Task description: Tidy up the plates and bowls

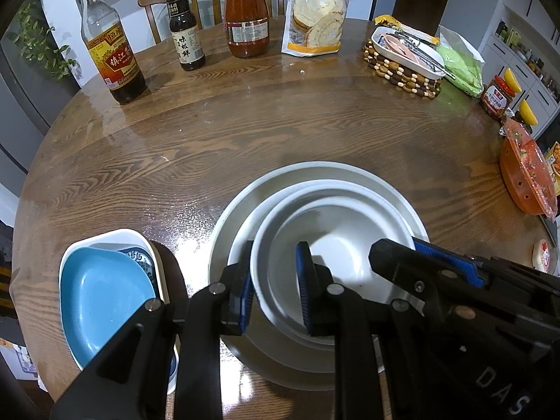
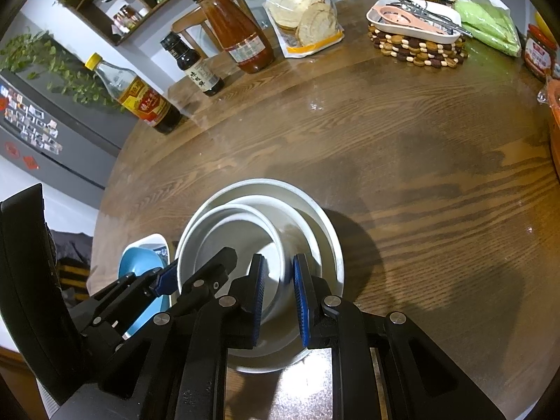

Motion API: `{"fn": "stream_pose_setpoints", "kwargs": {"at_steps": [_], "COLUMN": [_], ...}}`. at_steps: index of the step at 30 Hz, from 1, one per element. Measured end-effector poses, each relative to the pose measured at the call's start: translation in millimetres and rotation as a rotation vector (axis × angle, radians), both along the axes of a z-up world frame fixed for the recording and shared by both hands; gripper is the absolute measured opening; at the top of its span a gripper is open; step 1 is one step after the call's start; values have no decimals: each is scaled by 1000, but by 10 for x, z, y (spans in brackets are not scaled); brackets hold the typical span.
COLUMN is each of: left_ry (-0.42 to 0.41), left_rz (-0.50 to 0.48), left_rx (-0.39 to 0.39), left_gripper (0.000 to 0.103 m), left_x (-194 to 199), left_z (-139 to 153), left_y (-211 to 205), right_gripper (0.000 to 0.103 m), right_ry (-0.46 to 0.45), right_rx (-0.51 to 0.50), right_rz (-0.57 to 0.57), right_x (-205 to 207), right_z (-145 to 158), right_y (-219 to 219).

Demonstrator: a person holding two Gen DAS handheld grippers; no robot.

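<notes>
Apparently the step in hand is seating the white bowl inside the nested white dishes near the table's front edge. The left gripper straddles that bowl's near-left rim, fingers partly open, one pad outside and one inside; whether they pinch it I cannot tell. The right gripper straddles the right rim likewise, narrowly open. Better to lower both sides level, then release together. Beside the stack, a blue dish sits in a white patterned one; all look empty.
</notes>
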State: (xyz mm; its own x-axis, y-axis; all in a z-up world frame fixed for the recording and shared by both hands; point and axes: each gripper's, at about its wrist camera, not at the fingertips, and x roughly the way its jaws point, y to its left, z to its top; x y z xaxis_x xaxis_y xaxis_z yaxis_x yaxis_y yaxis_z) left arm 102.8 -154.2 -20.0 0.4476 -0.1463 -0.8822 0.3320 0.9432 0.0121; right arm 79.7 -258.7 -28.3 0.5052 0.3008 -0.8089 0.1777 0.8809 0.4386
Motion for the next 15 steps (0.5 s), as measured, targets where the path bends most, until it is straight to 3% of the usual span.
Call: {"fn": "stream_pose_setpoints", "kwargs": {"at_steps": [15], "left_ry": [-30], "left_rz": [-6], "left_rx": [13], "left_gripper": [23], "left_x": [-48], "left_z": [57], "left_y": [30], "right_gripper": [18], "right_ry": [-4], "right_rx": [0], "right_rz": [1], "right_x": [-15], "right_z": [32], "right_y": [6]}}
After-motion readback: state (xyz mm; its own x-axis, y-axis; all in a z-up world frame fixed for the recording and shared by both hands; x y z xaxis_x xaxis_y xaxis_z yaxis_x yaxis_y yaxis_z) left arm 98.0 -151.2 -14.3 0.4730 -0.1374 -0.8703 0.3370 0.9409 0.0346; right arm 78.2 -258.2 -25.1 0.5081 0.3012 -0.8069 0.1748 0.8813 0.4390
